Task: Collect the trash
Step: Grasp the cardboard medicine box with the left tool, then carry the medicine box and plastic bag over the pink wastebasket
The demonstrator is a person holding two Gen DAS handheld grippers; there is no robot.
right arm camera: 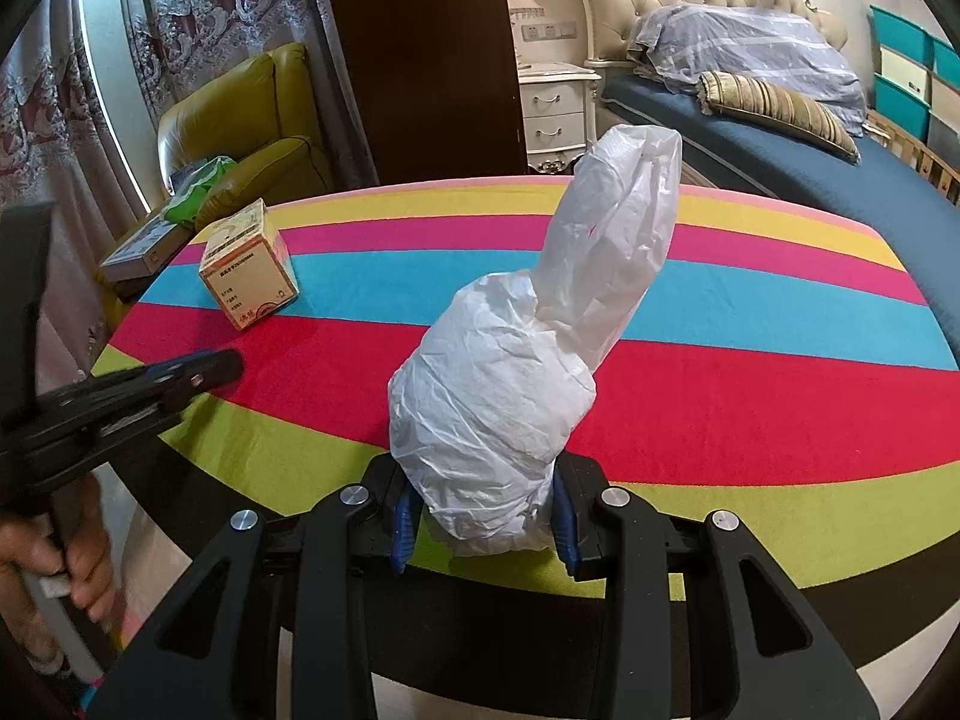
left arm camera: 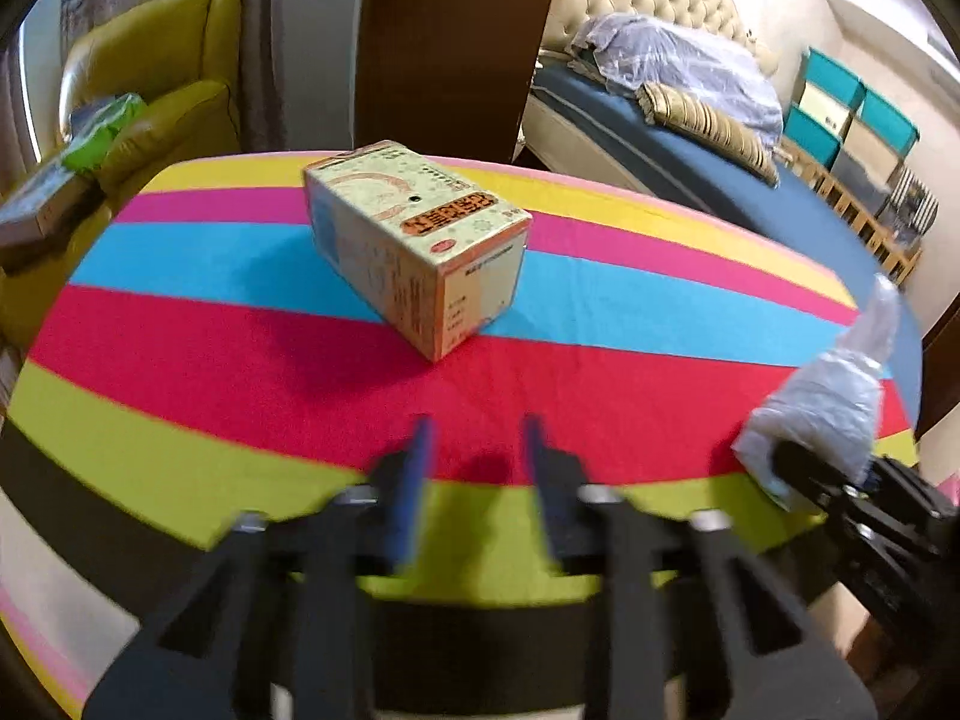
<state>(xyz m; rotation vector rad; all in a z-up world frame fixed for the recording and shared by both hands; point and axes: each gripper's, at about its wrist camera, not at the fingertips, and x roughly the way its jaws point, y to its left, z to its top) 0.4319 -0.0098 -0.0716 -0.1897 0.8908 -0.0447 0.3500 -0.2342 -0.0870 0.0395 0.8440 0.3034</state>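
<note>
Between right tongs (right arm camera: 483, 531), clamped: white bag (right arm camera: 504, 396).

One cardboard carton (left arm camera: 414, 252) lies on the one striped round table (left arm camera: 180, 324). One white plastic bag (right arm camera: 516, 384), wrapped into a bundle, shows in both views. There are two grippers: the left gripper (left arm camera: 477, 450) and the right gripper (right arm camera: 480, 525), each with two blue-padded fingers. One hand (right arm camera: 66, 564) of a person is visible at the edge of the right wrist view. Beyond the table stand one yellow-green armchair (right arm camera: 252, 120), one bed (right arm camera: 780, 180) with one striped bolster pillow (right arm camera: 780, 111), and one white nightstand (right arm camera: 555, 114) showing two drawers. At least four teal-lidded storage boxes (left arm camera: 852, 114) are stacked by the wall.
</note>
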